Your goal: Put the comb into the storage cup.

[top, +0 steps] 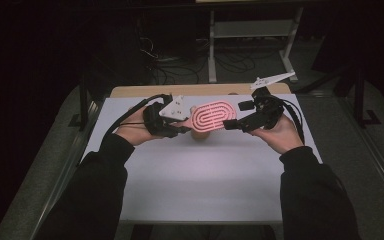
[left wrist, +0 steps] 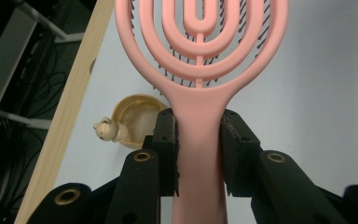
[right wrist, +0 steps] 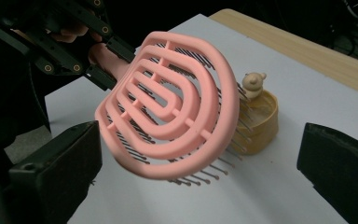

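The left gripper (left wrist: 199, 154) clamps the handle of the pink hairbrush (top: 211, 116) above the table (top: 205, 180), while the right gripper (right wrist: 200, 186) stands released beside the brush head.

My table (top: 205, 180): white top, wooden far edge. Small tan cup with bear figure (right wrist: 258, 119) sits on it.
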